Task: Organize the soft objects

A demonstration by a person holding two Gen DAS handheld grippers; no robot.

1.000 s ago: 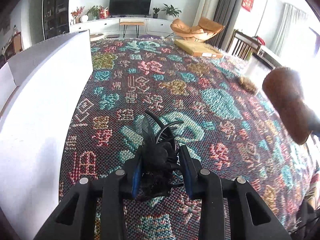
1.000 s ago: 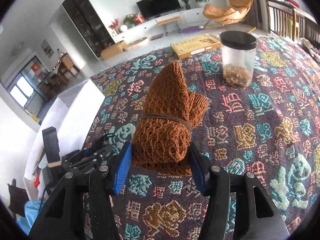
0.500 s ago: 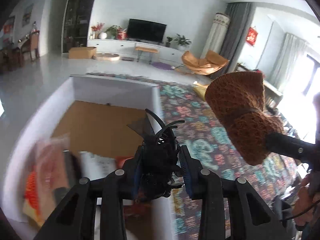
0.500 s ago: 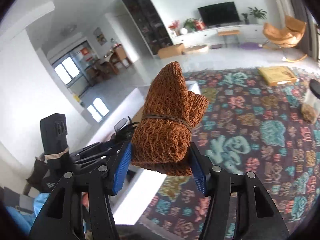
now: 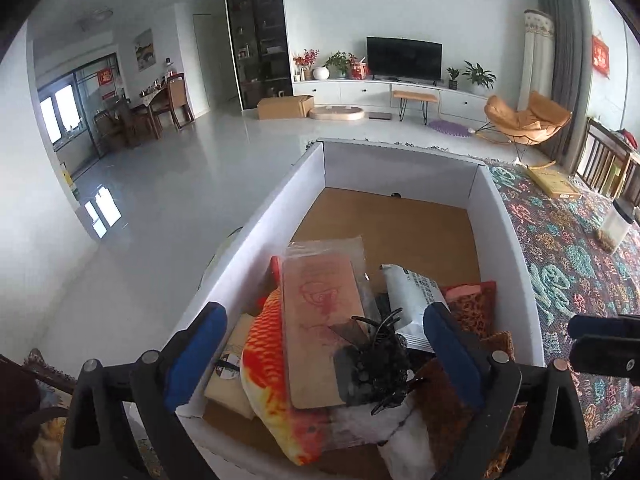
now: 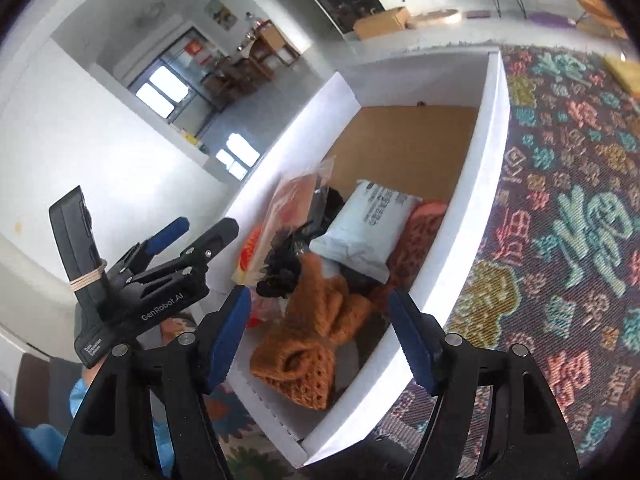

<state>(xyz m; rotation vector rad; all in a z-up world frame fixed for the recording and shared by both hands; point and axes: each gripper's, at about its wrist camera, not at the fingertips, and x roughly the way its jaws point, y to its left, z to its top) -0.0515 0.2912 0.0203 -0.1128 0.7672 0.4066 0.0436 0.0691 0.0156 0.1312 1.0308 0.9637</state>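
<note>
Both bundles have dropped into the white box [image 6: 486, 184]: left gripper [image 5: 322, 354] and right gripper [image 6: 320, 330] opening, empty.

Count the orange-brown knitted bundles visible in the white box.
1: the knitted bundle lies at the near end of the white box, below the right gripper, whose jaws are opening. Others may be buried.
</note>
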